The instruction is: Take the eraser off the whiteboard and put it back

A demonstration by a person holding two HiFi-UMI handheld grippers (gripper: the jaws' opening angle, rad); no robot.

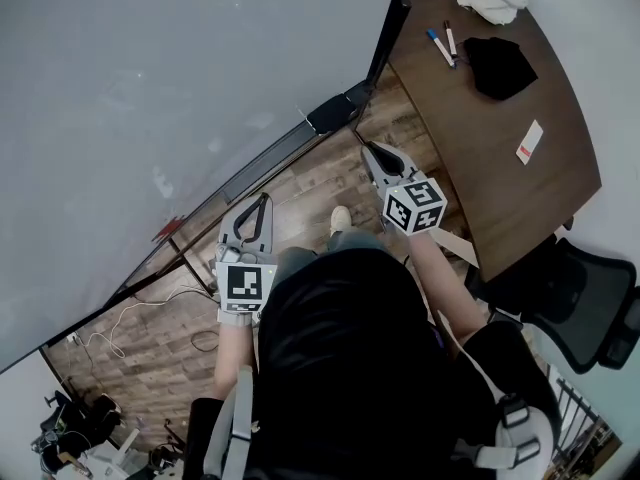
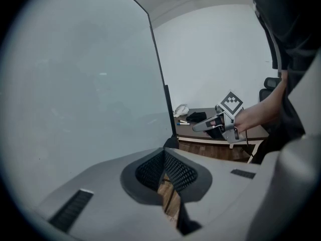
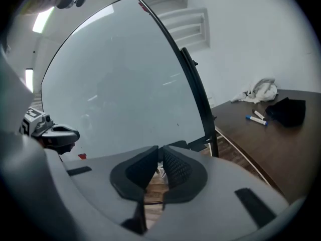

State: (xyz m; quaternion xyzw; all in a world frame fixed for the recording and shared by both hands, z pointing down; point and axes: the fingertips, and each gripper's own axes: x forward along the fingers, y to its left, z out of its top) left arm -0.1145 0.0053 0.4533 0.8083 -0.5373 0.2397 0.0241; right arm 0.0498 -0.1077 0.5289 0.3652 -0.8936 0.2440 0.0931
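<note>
Grey moulded plastic with ribbed black pads makes up both tools. The left gripper [image 2: 163,154] and the right gripper [image 3: 160,157] each have their pads pressed together at the tips, holding nothing. Wood-plank floor [image 1: 300,193] lies beyond them. The dark, rounded eraser [image 1: 333,113] sits at the end of the tray under the glossy whiteboard [image 1: 150,88], apart from both grippers. Farther off, markers [image 1: 441,45] and a black cloth [image 1: 498,66] lie on the brown table [image 1: 470,138]. Only the head view shows the card [image 1: 529,141] there.

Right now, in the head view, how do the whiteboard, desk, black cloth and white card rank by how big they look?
1. whiteboard, largest even though the frame cuts it off
2. desk
3. black cloth
4. white card
No two look alike in size.
</note>
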